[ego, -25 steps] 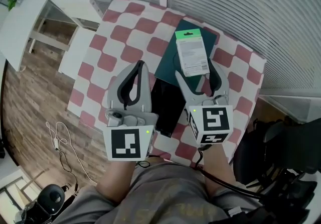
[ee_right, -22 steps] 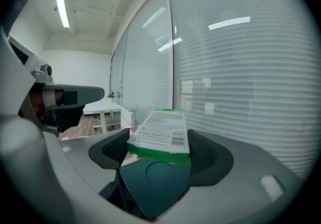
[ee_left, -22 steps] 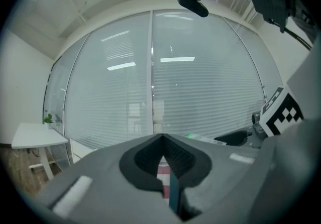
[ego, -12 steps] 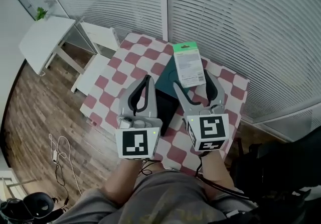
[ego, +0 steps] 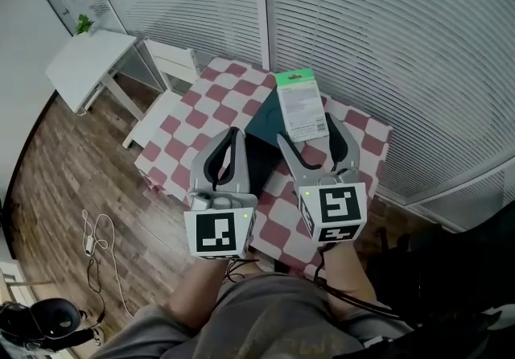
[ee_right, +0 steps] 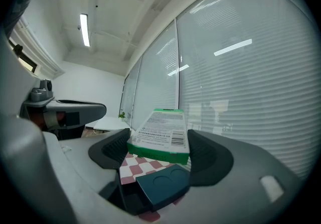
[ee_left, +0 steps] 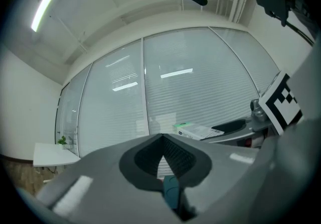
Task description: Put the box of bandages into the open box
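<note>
My right gripper (ego: 306, 129) is shut on the white and green box of bandages (ego: 299, 104), which juts forward from between the jaws. It hangs high over the open dark box (ego: 256, 158), whose teal lid (ego: 269, 120) lies back on the red and white checked table (ego: 217, 100). In the right gripper view the bandage box (ee_right: 160, 135) sits between both pads, with the teal lid (ee_right: 161, 184) far below. My left gripper (ego: 229, 135) is beside it, shut and empty. In the left gripper view its fingertips (ee_left: 161, 137) meet, and the bandage box (ee_left: 193, 130) shows to the right.
A small white table (ego: 88, 59) and a white bench (ego: 161, 76) stand left of the checked table. Window blinds (ego: 386, 43) run behind it. A white cable (ego: 96, 233) lies on the wooden floor, and a dark chair (ego: 451, 269) is at the right.
The view has pulled back and up: the checked table and open box look smaller and farther below. Both grippers stay side by side, the right one still holding the bandage box.
</note>
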